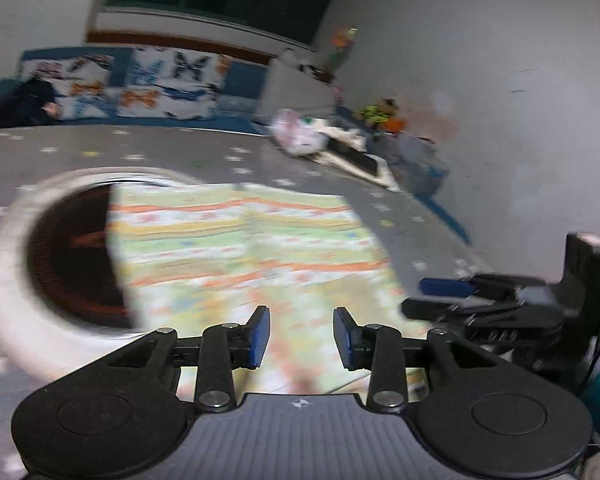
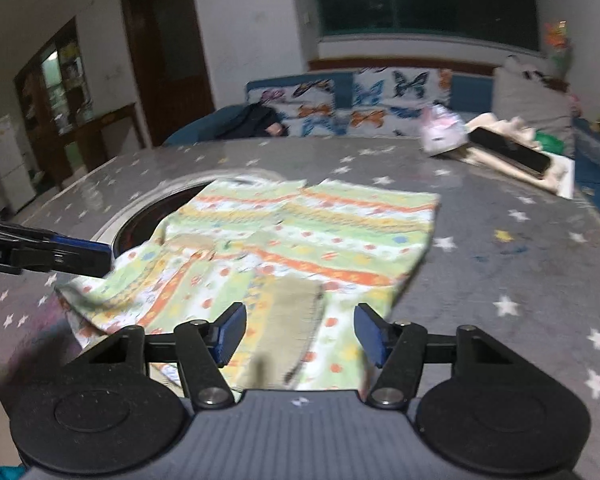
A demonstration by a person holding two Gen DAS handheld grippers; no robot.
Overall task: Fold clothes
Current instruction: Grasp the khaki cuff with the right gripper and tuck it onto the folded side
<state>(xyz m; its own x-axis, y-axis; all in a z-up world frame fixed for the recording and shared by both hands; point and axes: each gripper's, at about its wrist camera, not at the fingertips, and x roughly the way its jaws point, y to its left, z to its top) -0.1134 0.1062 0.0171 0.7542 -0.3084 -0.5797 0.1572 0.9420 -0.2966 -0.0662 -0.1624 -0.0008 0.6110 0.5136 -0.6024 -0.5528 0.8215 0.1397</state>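
Garment, striped green, orange and yellow with small dots, spread across grey star-printed table, far-left part lying over round dark opening with pale rim set in the tabletop. Nearest part partly folded over itself, a beige patch showing on top; near-left edge rumpled and lifted a little off the table. Left gripper low over the near end of the cloth, blue pads parted with a moderate gap, nothing between them; much blur in the left wrist view. Right gripper likewise over the garment's near edge, jaws spread wider, blue pads bare, cloth visible through the gap, no grip on it. Each gripper seen from the other's camera at the frame edge, close beside the cloth; contact there impossible to judge. Further back: pink-and-white bag and dark flat device on cream cloth near the table's far-right edge, butterfly-print cushions on blue sofa behind, dark window above.
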